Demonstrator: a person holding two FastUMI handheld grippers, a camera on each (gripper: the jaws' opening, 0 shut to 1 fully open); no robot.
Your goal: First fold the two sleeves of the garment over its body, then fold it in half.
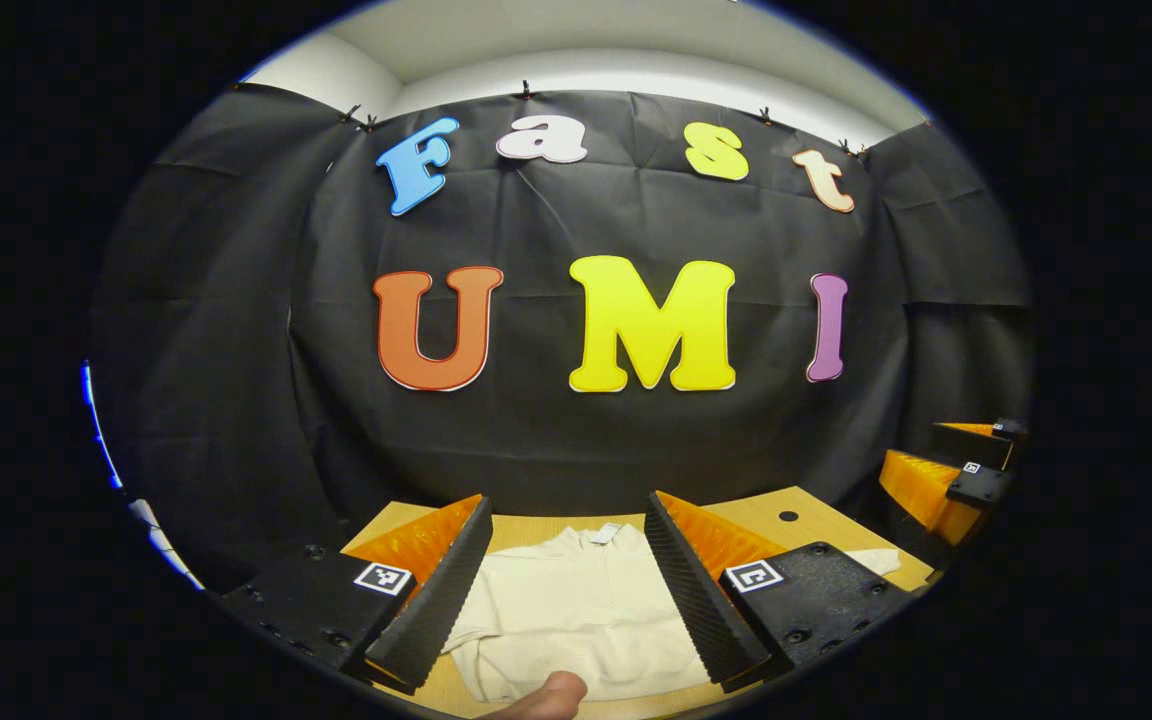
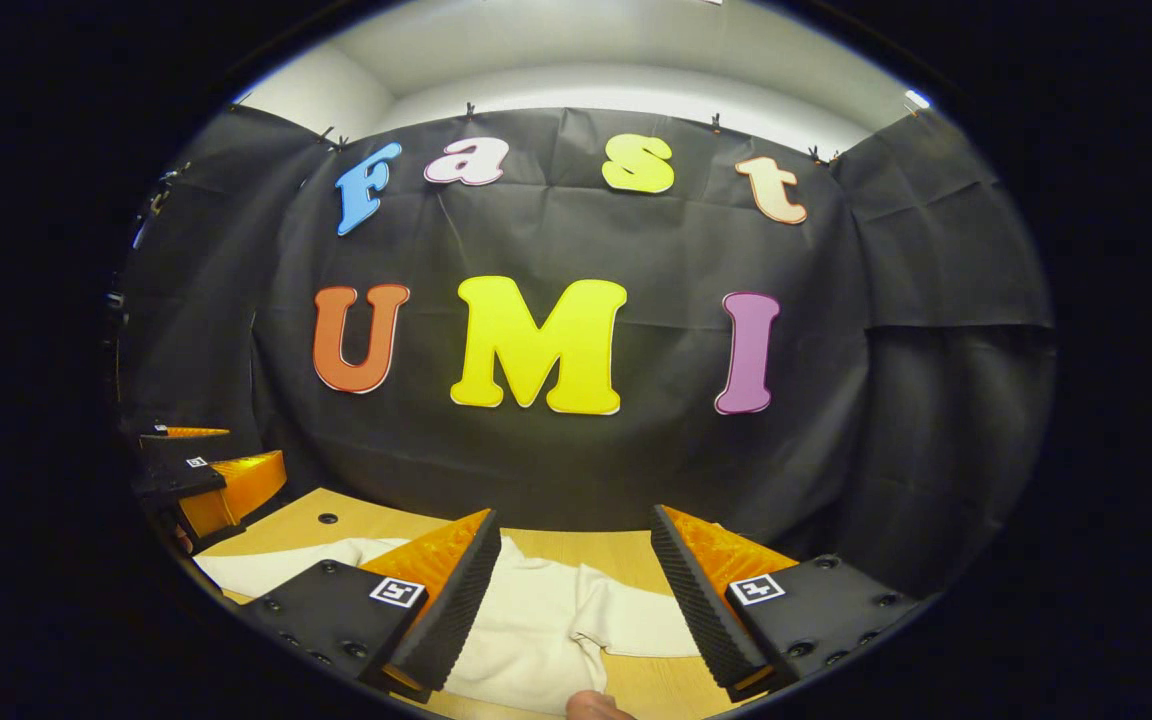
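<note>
A cream-white garment (image 1: 576, 610) is laid flat on a light wooden table (image 1: 816, 525) that stands against the black cloth wall (image 1: 556, 440) of the booth. In the left gripper view the garment is seen from its hem end, with the collar and a small neck label (image 1: 604, 533) lying at the far side, near the wall. The left gripper (image 1: 566, 590) is held above the garment with its jaws spread wide apart; nothing is held between them, and the body of the garment is seen through the gap. A fingertip (image 1: 551, 695) of the person is seen at the near edge of that view, over the garment's near edge. Far to the right in the same view, the right gripper (image 1: 956, 475) is seen, well apart from the left one.

In the right gripper view the garment (image 2: 536, 625) is seen spread across the table (image 2: 336, 520), with one sleeve (image 2: 636, 620) stretched out to the right and cloth reaching away to the left. The right gripper (image 2: 571, 600) is likewise held wide open above the cloth, with nothing gripped. The left gripper (image 2: 211, 480) is seen at the far left of that view. A small dark hole (image 2: 327, 519) is seen in the tabletop at the far left. No containers are seen on the table.
</note>
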